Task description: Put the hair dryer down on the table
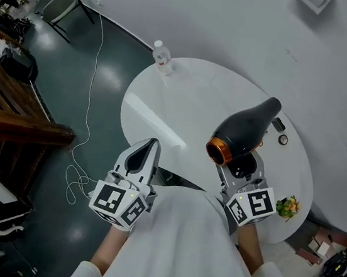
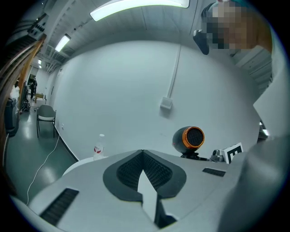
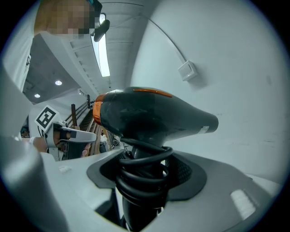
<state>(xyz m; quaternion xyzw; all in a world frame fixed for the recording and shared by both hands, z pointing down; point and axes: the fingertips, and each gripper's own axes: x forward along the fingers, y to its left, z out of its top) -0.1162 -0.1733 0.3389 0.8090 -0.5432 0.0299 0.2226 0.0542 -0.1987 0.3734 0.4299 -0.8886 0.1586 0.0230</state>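
Black with an orange ring at its rear end, the hair dryer [image 1: 244, 131] sits in my right gripper [image 1: 240, 167]. The jaws stand wide and press on the dryer's handle, which has its black cord [image 3: 142, 167] coiled round it. The handle points down into the jaws, and the body lies roughly level, with the nozzle aimed away from me. It looks to be held up over the right part of the tabletop [image 1: 185, 98], not resting on it.

My left gripper [image 1: 149, 147] hovers near the tabletop's near edge, well apart from the dryer. Its jaws are pressed together with nothing between them.

I judge the task to be at the carrying step, with the set-down not yet made. The next move calls for lowering the dryer onto a bare patch of the surface, probably tipping it onto its side so it cannot roll or topple. Only then should the jaws let go.

The tabletop is round, white and mostly bare. A small clear water bottle [image 1: 162, 57] stands at its far edge, and a little bunch of flowers [image 1: 288, 207] sits at its right edge. Two small items lie just beyond the dryer, too small to identify.

Around it is a glossy dark grey-green floor [image 1: 112, 76] with a thin white cable [image 1: 92, 92] trailing across it. A chair [image 1: 61, 6] stands far off to the left, and a plain white wall [image 1: 239, 23] runs behind.
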